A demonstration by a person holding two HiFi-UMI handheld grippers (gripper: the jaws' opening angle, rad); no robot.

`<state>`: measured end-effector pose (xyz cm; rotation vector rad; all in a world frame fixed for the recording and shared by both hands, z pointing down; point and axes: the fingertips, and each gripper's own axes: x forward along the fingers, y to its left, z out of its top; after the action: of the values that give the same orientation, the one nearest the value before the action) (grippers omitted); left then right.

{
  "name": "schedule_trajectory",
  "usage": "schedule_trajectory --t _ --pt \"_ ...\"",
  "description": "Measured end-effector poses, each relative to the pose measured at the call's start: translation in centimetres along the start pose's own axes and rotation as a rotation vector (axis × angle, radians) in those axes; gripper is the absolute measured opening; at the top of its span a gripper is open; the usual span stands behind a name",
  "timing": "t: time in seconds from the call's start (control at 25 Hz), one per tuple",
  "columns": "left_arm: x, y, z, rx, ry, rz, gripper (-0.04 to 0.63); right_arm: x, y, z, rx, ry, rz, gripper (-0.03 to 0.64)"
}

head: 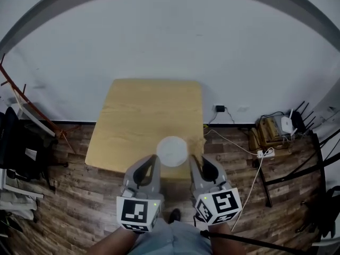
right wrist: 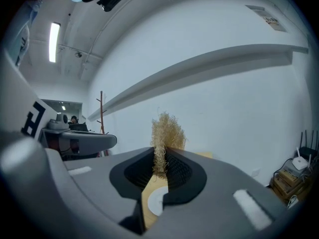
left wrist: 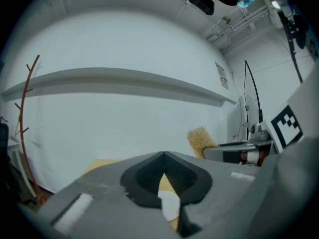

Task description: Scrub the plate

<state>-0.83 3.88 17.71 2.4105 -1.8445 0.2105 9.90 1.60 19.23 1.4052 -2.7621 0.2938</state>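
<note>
While right tool clamps scrubber, plate lies just beyond.

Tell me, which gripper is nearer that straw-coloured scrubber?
Right. The right gripper grips the scrubber in its jaws; the left gripper hangs alongside, apart from it.

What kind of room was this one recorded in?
Probably an office or lab corner, not a kitchen: a wooden table against a bare white wall, a router and power strip on the wood floor.
</note>
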Motion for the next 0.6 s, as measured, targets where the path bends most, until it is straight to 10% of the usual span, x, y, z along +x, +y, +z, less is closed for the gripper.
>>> schedule_trajectory --t 0.6 --pt "7.0 4.6 -6.2 -0.080 0.160 -0.059 0.021 6.7 -2.2 -5.5 0.064 0.156 -0.058 0.046"
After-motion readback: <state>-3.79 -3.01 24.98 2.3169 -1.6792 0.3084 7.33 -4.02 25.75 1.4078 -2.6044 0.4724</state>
